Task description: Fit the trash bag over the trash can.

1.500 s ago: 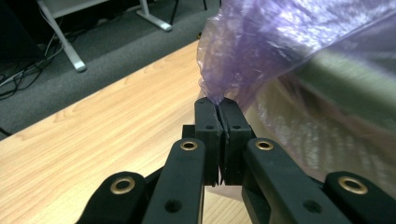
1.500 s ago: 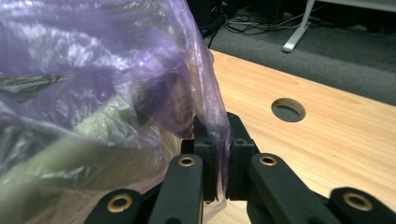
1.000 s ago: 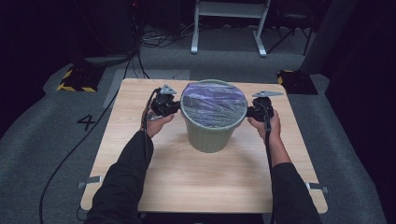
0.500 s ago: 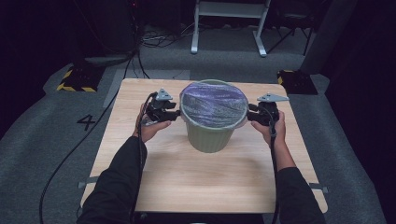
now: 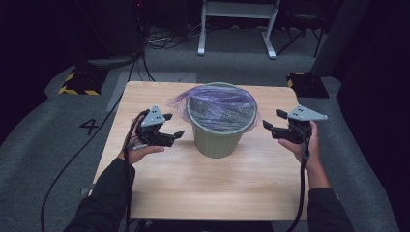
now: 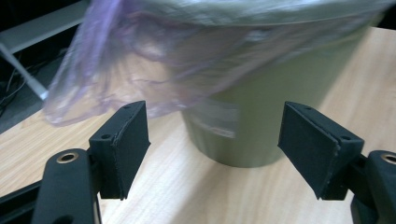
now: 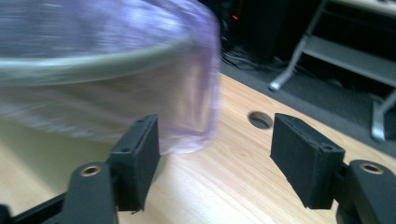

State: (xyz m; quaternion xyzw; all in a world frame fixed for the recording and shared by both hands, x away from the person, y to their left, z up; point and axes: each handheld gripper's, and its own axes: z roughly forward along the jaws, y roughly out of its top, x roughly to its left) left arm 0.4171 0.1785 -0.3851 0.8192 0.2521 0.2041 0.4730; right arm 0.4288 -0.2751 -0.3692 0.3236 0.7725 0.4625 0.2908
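Note:
A green bin (image 5: 215, 140) stands at the middle of the wooden table (image 5: 217, 193), lined with a thin purple bag (image 5: 220, 104) whose edge folds over the rim. My left gripper (image 5: 175, 124) is a short way left of the bin, open with nothing between its fingers; its jaws have just been opening. My right gripper (image 5: 272, 119) is off the bin's right side, also open and empty after just opening. The left gripper view shows the bin wall (image 6: 261, 107) and loose bag edge (image 6: 140, 70) beyond the gripper (image 6: 217, 149). In the right gripper view the bag (image 7: 140, 93) is blurred ahead of the gripper (image 7: 215, 158).
The table has a round cable hole (image 7: 260, 119) near its far right. Grey carpet surrounds it, with a painted 4 (image 5: 90, 126) at left. Yellow-and-black blocks (image 5: 80, 82) (image 5: 304, 82) sit at the far corners. A metal stand (image 5: 237, 9) is behind.
Both grippers were shut at the bin's rim on the bag's edge. They have let go, opened, and drawn outward away from the bin, left to the left, right to the right.

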